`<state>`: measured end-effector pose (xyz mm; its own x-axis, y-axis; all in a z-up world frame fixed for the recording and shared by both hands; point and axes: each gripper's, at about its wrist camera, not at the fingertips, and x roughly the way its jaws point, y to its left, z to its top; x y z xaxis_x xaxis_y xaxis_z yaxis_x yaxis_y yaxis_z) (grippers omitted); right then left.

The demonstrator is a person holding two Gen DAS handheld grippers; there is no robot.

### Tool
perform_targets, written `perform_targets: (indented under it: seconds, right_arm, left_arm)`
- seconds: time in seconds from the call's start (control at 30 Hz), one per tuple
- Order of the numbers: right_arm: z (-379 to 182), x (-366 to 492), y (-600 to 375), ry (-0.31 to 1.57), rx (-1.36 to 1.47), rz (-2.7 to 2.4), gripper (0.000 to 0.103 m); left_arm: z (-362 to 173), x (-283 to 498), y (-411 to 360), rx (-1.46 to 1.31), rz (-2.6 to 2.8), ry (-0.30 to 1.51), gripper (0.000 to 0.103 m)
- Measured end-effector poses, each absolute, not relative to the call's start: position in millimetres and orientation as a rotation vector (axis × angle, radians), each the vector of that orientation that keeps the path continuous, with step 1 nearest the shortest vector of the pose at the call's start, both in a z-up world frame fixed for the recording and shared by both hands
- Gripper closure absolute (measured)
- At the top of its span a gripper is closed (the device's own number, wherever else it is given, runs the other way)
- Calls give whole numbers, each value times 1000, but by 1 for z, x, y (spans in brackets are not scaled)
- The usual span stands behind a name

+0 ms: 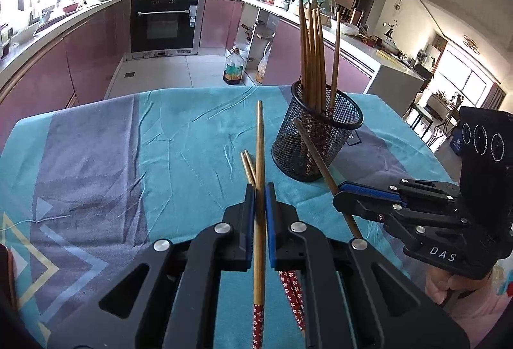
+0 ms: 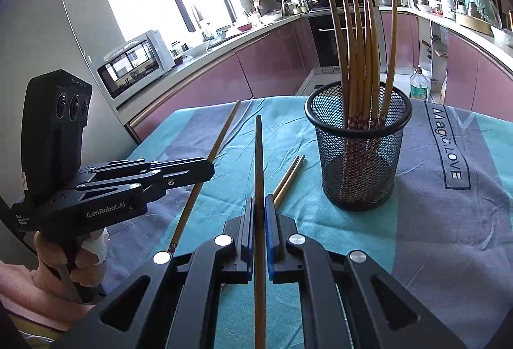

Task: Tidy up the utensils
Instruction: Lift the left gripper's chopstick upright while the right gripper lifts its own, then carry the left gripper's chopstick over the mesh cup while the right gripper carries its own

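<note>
A black mesh cup [image 1: 315, 134] stands on the teal cloth and holds several wooden chopsticks [image 1: 312, 50]; it also shows in the right wrist view [image 2: 360, 150]. My left gripper [image 1: 259, 195] is shut on a light wooden chopstick [image 1: 260, 140] with a red flowered end, held above the cloth left of the cup. My right gripper [image 2: 259, 204] is shut on a darker chopstick [image 2: 258, 156]; it shows in the left view [image 1: 340, 191] just right of the cup. Two chopsticks [image 2: 288, 177] lie on the cloth between the grippers.
The table wears a teal and grey cloth [image 1: 128, 156] with "Magic LOVE" lettering [image 2: 445, 140]. Pink kitchen cabinets [image 1: 80, 60], an oven [image 1: 165, 25] and an oil bottle [image 1: 233, 68] on the floor lie beyond the far edge.
</note>
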<state>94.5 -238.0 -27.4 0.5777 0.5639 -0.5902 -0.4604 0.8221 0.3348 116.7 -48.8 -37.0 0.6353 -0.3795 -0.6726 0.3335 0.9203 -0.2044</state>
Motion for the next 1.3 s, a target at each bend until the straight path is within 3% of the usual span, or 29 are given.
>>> perform_targets:
  seconds: [1.3]
  right_arm:
    - [53,96,-291,464,193,535,98]
  left_arm:
    - [76,105,-49,-147,-541,539,96]
